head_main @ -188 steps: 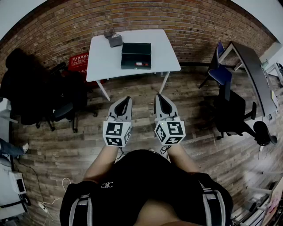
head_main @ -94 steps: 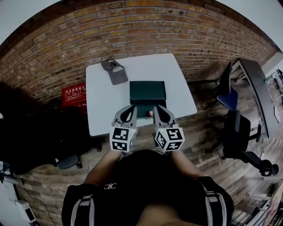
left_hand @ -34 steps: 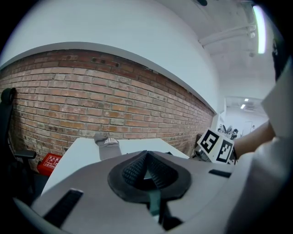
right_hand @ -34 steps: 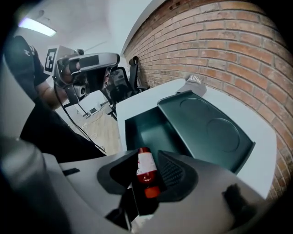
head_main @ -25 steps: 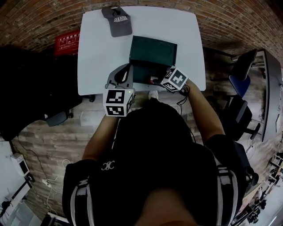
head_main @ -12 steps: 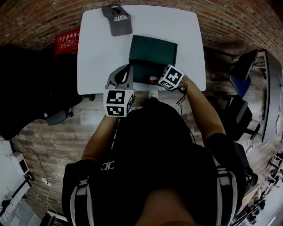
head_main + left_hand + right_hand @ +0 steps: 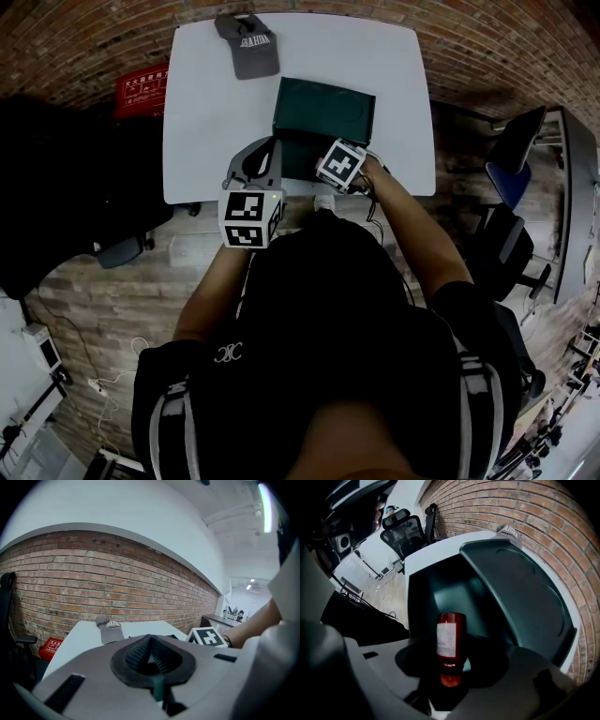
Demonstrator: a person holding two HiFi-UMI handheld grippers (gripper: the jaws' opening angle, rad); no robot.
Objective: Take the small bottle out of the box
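A dark green box [image 7: 323, 111] stands open on the white table [image 7: 206, 103], its lid [image 7: 520, 588] tilted back. In the right gripper view a small red bottle [image 7: 451, 632] with a white label stands in the box's front part, right between my right gripper's [image 7: 452, 656] jaws, which are opening; the pads do not visibly press on it. In the head view only that gripper's marker cube [image 7: 340, 166] shows, over the box's front edge. My left gripper [image 7: 265, 145] hovers at the box's left front corner, shut and empty, its pads meeting at the tip [image 7: 150, 641].
A grey cap [image 7: 246, 42] lies on the table's far left. A red crate [image 7: 141, 89] sits on the floor left of the table, beside a dark chair [image 7: 56, 187]. Office chairs [image 7: 511, 234] and a desk stand to the right; a brick wall runs behind.
Over several seconds I walked up to the table. In the last second the right gripper swung left across the box's front; the left gripper stayed put.
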